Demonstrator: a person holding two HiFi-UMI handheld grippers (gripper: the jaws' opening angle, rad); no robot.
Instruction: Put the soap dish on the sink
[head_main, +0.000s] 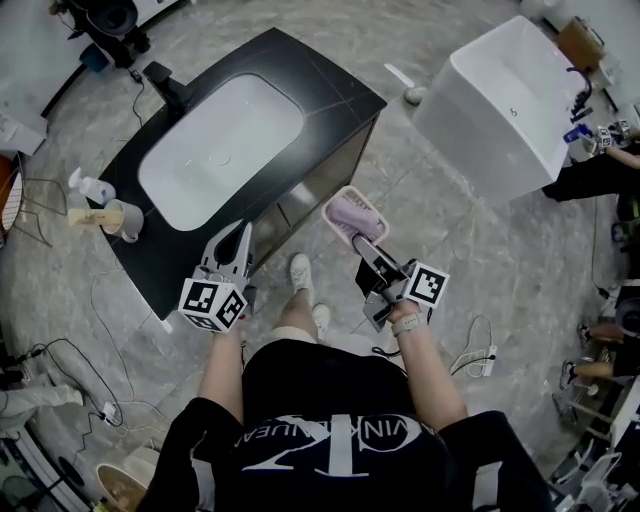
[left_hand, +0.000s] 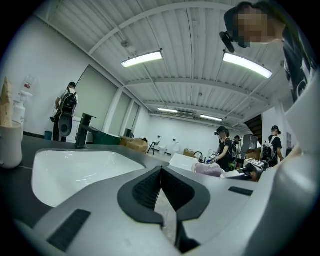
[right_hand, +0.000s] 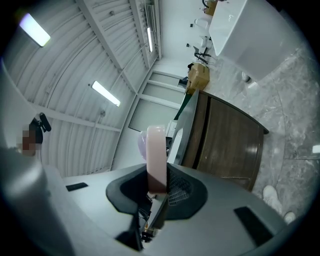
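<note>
The pink soap dish (head_main: 354, 216) hangs in the air just off the right front corner of the black vanity (head_main: 330, 100). My right gripper (head_main: 363, 242) is shut on its near rim. In the right gripper view the soap dish (right_hand: 156, 152) stands edge-on between the two pads, with the vanity's wooden side (right_hand: 227, 137) beyond it. The white sink basin (head_main: 220, 150) is set into the vanity top, and a black faucet (head_main: 165, 85) stands at its far end. My left gripper (head_main: 240, 240) is shut and empty, over the vanity's front edge, with the sink basin (left_hand: 70, 172) just ahead of it.
A cup (head_main: 122, 220) and a spray bottle (head_main: 88, 186) stand on the vanity's left end. A white free-standing basin (head_main: 500, 95) stands on the floor at the upper right. Cables (head_main: 475, 355) trail over the marble floor. Other people stand at the right edge and in the background.
</note>
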